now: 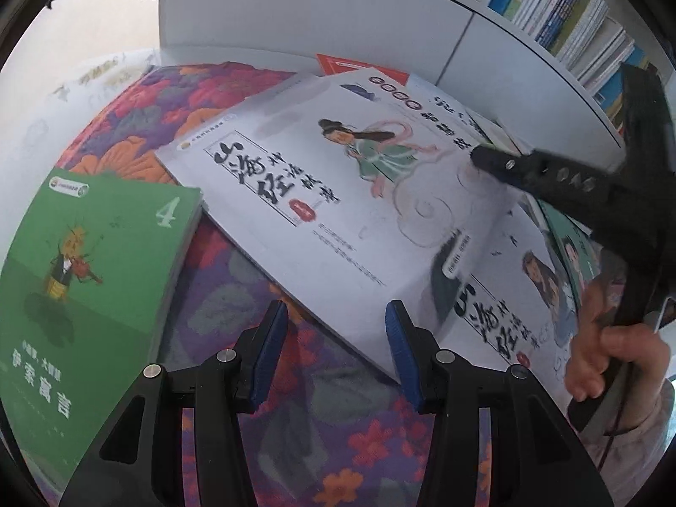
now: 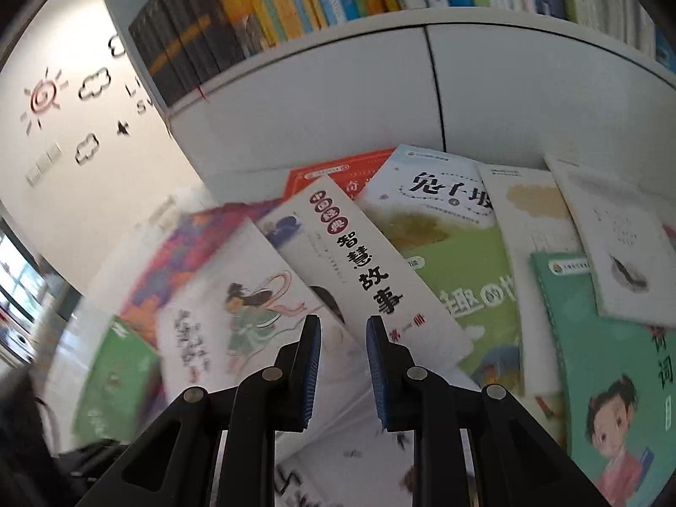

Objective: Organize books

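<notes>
Jaws of the left gripper (image 1: pixel 336 329) are seen parted in the left wrist view, with nothing between the blue pads (image 1: pixel 270 350); they hang above a floral cloth (image 1: pixel 203 97) and the near edge of a white book with a green-robed figure (image 1: pixel 321 194). That book lies tilted across a second white book of the same series (image 1: pixel 507 304). A green book marked with a 4 (image 1: pixel 97 274) lies to the left, apart from the white one. At the right, the right gripper (image 1: pixel 481 156) is held by a hand (image 1: pixel 608 350) and its tip sits over the far corner of the white book; whether it touches cannot be told. A white shelf unit (image 1: pixel 321 12) stands behind, with upright books in a row (image 1: pixel 562 12).

In the right wrist view, the right gripper (image 2: pixel 343 329) is shown with its jaws narrowly apart and empty, over a spread of overlapping books. A long white book with black characters (image 2: pixel 359 270) lies slanted just ahead of the fingertips. Beside it, a green and white book (image 2: pixel 456 253), a teal book with a child (image 2: pixel 612 380) and a red book (image 2: pixel 338 173) are seen. The picture is blurred at the left.
</notes>
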`<state>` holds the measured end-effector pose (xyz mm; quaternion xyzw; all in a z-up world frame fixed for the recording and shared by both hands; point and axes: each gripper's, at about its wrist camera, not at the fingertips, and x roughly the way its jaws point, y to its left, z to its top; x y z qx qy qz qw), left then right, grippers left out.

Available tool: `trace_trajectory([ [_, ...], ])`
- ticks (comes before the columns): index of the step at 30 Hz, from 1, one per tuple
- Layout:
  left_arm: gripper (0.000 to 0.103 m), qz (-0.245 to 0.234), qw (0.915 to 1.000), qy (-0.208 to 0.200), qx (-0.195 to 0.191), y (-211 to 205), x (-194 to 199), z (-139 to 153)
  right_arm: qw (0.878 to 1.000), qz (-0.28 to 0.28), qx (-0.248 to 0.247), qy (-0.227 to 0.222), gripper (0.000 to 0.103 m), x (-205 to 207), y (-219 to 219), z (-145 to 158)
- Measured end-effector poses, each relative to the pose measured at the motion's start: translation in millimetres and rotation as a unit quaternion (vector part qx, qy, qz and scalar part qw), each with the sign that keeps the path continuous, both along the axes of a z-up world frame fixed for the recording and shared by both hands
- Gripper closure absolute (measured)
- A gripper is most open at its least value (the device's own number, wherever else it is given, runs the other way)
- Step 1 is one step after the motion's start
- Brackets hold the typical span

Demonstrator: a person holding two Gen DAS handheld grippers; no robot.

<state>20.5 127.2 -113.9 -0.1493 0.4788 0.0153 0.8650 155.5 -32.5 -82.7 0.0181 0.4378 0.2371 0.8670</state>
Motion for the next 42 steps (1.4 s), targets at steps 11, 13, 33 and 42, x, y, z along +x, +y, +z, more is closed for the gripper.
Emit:
trace_trajectory([
  [11, 0.058, -0.007, 0.9994, 0.003, -0.034, 8, 8, -4, 0.997, 0.055, -0.052, -0.006, 0.068, 0, 21, -5],
  [13, 0.058, -0.016, 0.9996, 0.003, -0.024, 5, 6, -3, 0.996, 0.057, -0.063, -0.004, 0.068, -7, 20, -5],
  [33, 0.058, -0.146, 0.9889, 0.020, -0.013, -36, -104, 7, 0.984, 0.081, -0.061, 0.145, 0.068, -200, -63, -21],
  [42, 0.061, -0.158, 0.9832, 0.041, -0.080, -20, -98, -6, 0.973, 0.075, 0.066, 0.210, 0.069, -202, -120, -38],
])
